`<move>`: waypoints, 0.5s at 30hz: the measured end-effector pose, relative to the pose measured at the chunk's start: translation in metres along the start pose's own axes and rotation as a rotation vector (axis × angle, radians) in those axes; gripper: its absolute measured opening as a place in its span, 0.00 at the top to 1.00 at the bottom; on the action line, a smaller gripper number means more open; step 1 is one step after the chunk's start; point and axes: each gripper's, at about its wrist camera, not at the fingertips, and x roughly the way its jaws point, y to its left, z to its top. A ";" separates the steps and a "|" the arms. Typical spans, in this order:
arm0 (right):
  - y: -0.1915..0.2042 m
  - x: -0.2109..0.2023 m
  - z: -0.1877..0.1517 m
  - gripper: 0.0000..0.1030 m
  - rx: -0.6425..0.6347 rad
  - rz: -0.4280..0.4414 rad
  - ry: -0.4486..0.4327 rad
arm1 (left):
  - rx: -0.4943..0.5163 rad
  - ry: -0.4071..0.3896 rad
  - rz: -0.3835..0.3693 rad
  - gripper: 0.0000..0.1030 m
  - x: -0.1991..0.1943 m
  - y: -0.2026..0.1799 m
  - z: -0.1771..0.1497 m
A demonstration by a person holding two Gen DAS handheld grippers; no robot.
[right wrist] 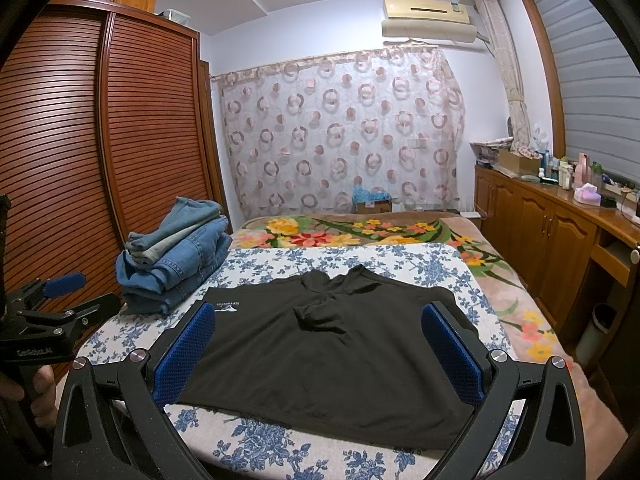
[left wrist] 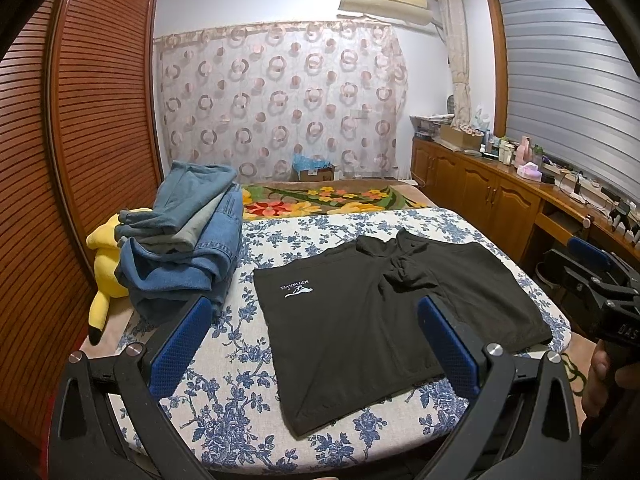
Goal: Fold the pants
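Black shorts (left wrist: 384, 320) (right wrist: 328, 356) with a small white logo (left wrist: 297, 289) lie spread flat on the blue-flowered board, waistband toward me and legs pointing away. My left gripper (left wrist: 316, 320) hovers open above the board's near left part, over the shorts' left half, holding nothing. My right gripper (right wrist: 320, 328) is open above the shorts' near edge, its blue pads (right wrist: 184, 352) wide apart and empty. The right gripper (left wrist: 600, 280) also shows at the right edge of the left wrist view, and the left gripper (right wrist: 60, 292) at the left edge of the right wrist view.
A stack of folded jeans (left wrist: 188, 240) (right wrist: 176, 256) sits on the flowered board (left wrist: 248, 360) at far left, beside a yellow plush toy (left wrist: 106, 264). A floral blanket (right wrist: 360, 228) covers the bed beyond. A wardrobe (right wrist: 100, 140) stands left; a wooden counter (right wrist: 560, 216) runs right.
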 end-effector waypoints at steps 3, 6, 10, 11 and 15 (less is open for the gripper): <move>0.001 0.001 0.000 0.00 -0.001 0.000 -0.001 | -0.001 0.001 0.002 0.00 0.000 0.000 0.000; 0.001 0.002 0.000 0.00 -0.001 0.000 -0.001 | -0.002 0.000 0.001 0.00 -0.001 -0.001 -0.001; 0.002 0.004 0.001 0.00 0.000 -0.001 -0.002 | 0.000 0.000 0.000 0.00 0.000 0.000 0.000; 0.000 0.000 0.000 0.00 0.002 -0.001 0.001 | 0.000 -0.001 0.001 0.00 -0.001 -0.001 -0.001; 0.000 0.000 0.000 0.00 0.001 -0.001 0.000 | -0.001 -0.001 0.000 0.00 -0.001 0.000 0.000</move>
